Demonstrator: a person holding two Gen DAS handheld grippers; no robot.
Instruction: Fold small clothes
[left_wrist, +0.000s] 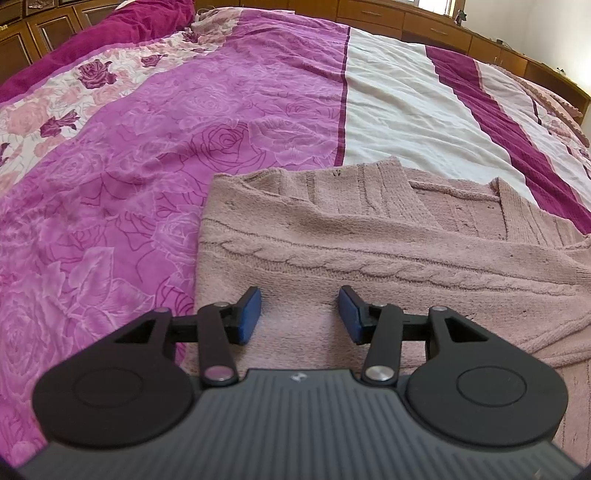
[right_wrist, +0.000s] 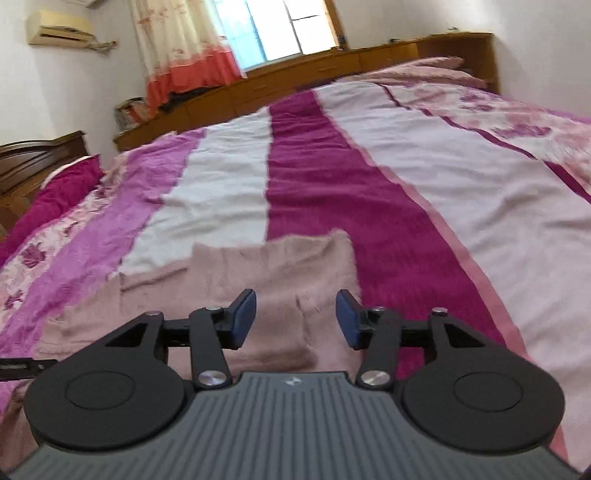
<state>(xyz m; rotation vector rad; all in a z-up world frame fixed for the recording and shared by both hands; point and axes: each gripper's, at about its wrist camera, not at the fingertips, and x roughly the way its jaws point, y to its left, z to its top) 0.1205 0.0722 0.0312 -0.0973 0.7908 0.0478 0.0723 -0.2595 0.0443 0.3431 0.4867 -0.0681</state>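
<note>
A dusty-pink cable-knit sweater (left_wrist: 369, 236) lies partly folded on the bed, its layers overlapping toward the right. My left gripper (left_wrist: 300, 314) hovers over the sweater's near left part, jaws apart, and nothing sits between its blue pads (left_wrist: 249, 315). In the right wrist view the same sweater (right_wrist: 258, 273) spreads below my right gripper (right_wrist: 295, 319), which stands open above the fabric with its blue pads (right_wrist: 349, 319) clear of it. That view is slightly blurred.
The bed is covered by a striped bedspread (left_wrist: 388, 96) in purple, white and magenta with rose prints. Wooden cabinets (right_wrist: 295, 81) run along the far side under a window with a curtain (right_wrist: 184, 44). A dark wooden headboard (right_wrist: 33, 158) stands at the left.
</note>
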